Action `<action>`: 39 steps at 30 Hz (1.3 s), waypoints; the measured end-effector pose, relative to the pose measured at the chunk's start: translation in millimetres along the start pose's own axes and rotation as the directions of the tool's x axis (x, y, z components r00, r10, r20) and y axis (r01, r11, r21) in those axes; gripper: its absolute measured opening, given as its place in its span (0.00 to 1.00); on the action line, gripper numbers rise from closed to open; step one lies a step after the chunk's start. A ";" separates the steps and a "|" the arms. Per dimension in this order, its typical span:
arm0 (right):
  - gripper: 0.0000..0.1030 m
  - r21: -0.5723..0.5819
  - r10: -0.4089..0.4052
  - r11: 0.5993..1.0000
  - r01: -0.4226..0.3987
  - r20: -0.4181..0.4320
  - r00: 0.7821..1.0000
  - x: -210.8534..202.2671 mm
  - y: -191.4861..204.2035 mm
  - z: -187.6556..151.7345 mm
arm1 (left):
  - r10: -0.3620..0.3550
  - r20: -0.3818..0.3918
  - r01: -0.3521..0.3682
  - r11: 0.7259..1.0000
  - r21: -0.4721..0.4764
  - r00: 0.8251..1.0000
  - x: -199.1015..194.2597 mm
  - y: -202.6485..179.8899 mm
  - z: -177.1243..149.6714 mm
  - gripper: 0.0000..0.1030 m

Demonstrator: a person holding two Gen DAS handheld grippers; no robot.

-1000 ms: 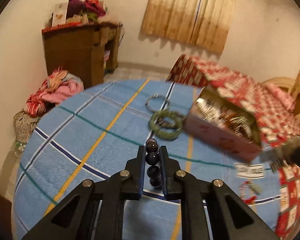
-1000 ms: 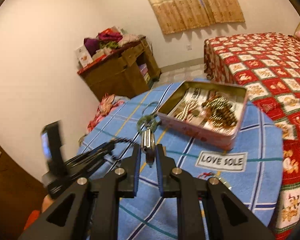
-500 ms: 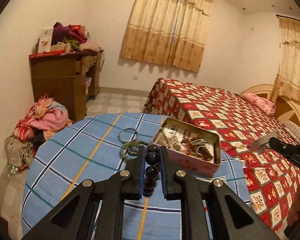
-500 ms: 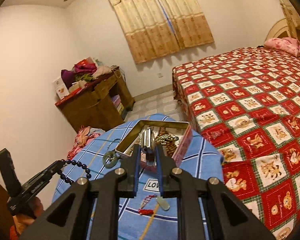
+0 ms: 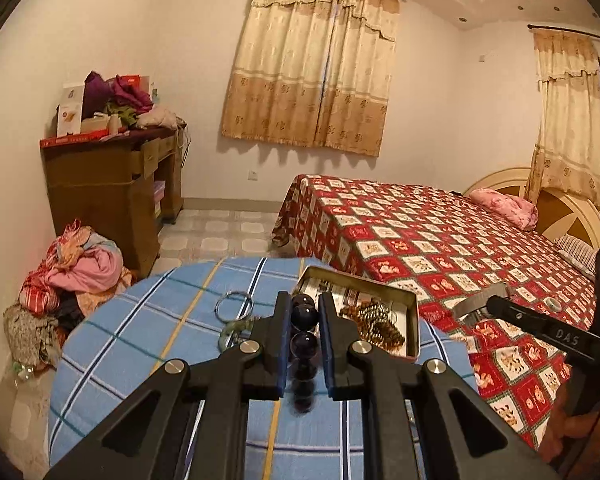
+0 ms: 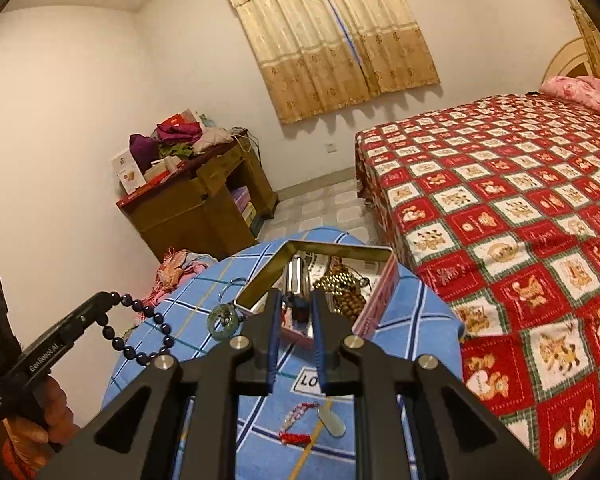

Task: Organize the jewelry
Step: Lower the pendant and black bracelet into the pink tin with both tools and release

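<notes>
L claw [image 5: 304, 322] is closed on a string of dark beads [image 5: 305, 316], a few pinched between the fingers, the rest hanging in a loop below, clear of the surface [image 5: 140, 340] as the R view shows. R claw [image 6: 296, 312] is narrowed on a small silvery piece [image 6: 295, 276] w/ a dark part low between the fingers; can't tell exactly what it is. Both hover near the open tin [image 5: 412, 312], which already holds gold beads [image 5: 376, 320] and other bits. Step in hand, by my read: carrying both pieces to the tin. Next move calls for lowering each over the opening and releasing, one at a time so the claws don't crowd each other; the bead loop could snag on the tin's rim. Left out on the surface: a jade ring [image 6: 224, 320] and a wire hoop [image 5: 234, 304] just left of the tin, a red-corded charm [image 6: 312, 424] nearer the R claw, beside a printed label [image 6: 308, 382]. Bed [image 6: 500, 200] close on the right, dresser [image 5: 108, 184] and clothes pile [image 5: 72, 272] well away.
</notes>
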State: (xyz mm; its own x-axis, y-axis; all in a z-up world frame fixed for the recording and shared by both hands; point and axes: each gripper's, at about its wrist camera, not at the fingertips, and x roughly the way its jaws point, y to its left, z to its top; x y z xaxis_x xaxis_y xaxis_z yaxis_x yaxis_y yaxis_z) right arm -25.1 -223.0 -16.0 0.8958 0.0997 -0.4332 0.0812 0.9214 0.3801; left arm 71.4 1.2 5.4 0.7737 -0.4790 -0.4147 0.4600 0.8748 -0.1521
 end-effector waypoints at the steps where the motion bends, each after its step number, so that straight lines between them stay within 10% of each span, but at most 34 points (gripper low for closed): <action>1: 0.17 -0.002 0.005 1.000 -0.005 0.003 1.000 3.7 -0.3 3.3 | -0.002 0.002 0.002 1.000 0.007 1.000 2.7 -1.9 2.4 0.12; 13: 0.17 -0.075 -0.024 0.997 0.025 0.007 1.000 50.8 -4.2 25.9 | -0.110 -0.034 0.112 0.992 0.051 0.993 82.8 -42.5 18.5 0.12; 33: 0.23 -0.069 -0.072 0.996 0.059 -0.189 0.979 135.3 -29.9 -12.6 | -0.082 -0.260 0.109 0.990 0.091 0.962 182.8 -58.0 -29.8 0.14; 39: 0.35 -0.031 -0.055 0.998 0.051 -0.149 0.987 118.3 -35.5 -8.2 | -0.096 -0.253 0.110 0.993 0.040 0.963 168.0 -46.3 -23.3 0.68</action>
State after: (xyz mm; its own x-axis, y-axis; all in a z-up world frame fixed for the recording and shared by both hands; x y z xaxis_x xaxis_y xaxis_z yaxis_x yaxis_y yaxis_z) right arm 74.4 -240.8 -87.5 0.8150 0.1040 -0.5700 0.1128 0.9365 0.3321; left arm 170.0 -118.0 -78.1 0.5901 -0.5266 -0.6120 0.5589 0.8135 -0.1610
